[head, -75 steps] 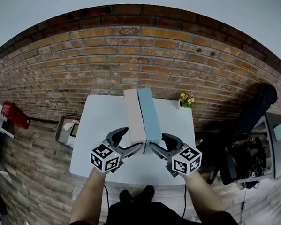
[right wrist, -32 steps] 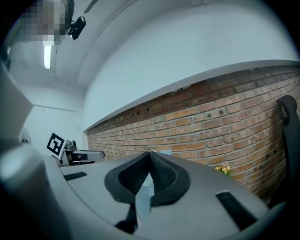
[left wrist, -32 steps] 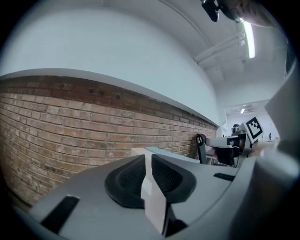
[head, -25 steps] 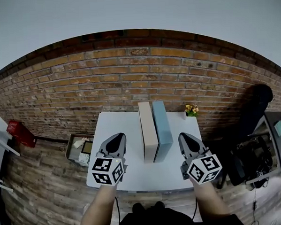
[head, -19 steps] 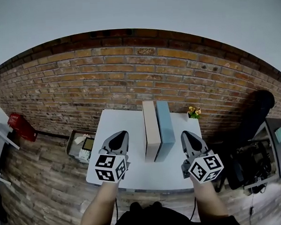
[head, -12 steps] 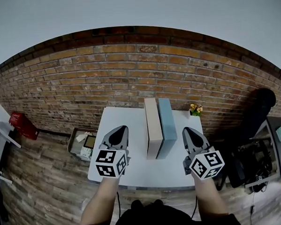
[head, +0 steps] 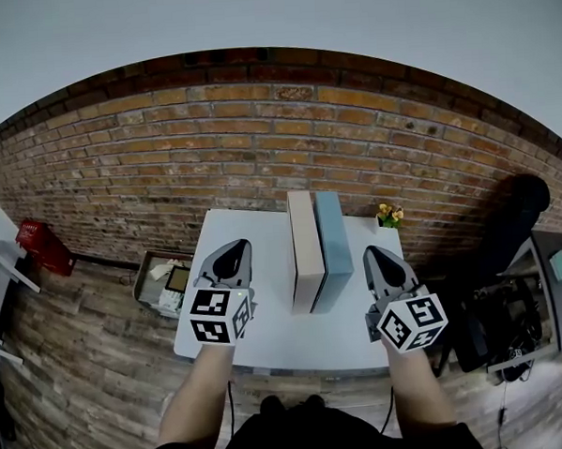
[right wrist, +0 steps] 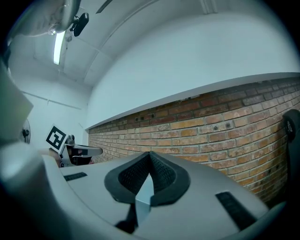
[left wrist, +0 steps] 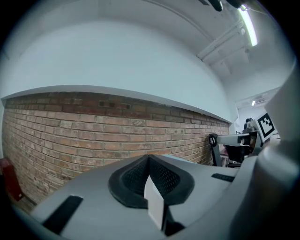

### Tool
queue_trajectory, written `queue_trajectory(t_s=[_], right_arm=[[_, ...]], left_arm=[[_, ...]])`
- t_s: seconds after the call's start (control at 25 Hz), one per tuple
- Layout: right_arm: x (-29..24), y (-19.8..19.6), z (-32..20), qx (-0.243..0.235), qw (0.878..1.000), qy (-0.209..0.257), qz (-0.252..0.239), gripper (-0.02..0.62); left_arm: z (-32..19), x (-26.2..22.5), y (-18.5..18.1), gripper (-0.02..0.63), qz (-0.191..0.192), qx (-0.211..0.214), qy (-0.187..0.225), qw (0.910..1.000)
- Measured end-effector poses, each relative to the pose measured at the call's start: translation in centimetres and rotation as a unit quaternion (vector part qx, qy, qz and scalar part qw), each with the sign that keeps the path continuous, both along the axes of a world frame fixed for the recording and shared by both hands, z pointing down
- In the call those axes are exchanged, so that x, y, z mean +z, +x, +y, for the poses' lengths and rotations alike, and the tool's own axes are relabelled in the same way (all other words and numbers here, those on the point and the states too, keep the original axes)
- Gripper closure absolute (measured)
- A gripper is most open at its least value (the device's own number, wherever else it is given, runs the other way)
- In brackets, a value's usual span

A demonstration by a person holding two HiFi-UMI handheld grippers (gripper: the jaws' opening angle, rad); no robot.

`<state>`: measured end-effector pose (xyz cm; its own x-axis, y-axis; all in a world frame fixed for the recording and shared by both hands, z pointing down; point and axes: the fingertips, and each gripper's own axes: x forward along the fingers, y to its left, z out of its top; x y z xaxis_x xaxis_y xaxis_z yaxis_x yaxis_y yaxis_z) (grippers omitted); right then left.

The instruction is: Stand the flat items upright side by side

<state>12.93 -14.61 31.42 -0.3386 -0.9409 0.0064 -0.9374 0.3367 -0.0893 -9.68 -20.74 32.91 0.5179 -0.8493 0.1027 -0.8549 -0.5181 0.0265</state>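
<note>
The left gripper (left wrist: 149,158) fills the lower frame, its dark ribbed jaws pressed together with nothing between them. A brick wall (left wrist: 70,126) runs across the middle. A strip light (left wrist: 247,26) glows upper right, and a marker cube (left wrist: 266,124) shows at the right edge.

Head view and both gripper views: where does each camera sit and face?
Head view: on the head, looking down at table, upright beige book, blue book; forearms, left gripper, right gripper show.
Left gripper view: on that gripper, facing the brick wall; shut jaws show.
Right gripper view: likewise, jaws shut.
Shared: brick wall, in all three.
</note>
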Motion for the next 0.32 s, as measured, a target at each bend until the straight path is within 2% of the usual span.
queue_trajectory(t_s=[0.32], right_arm=[[0.81, 0.53, 0.22, 0.005, 1.0, -0.008, 0.0, 0.58]], left_arm=[[0.01, 0.62, -0.69, 0.591, 0.01, -0.013, -0.005, 0.9999]])
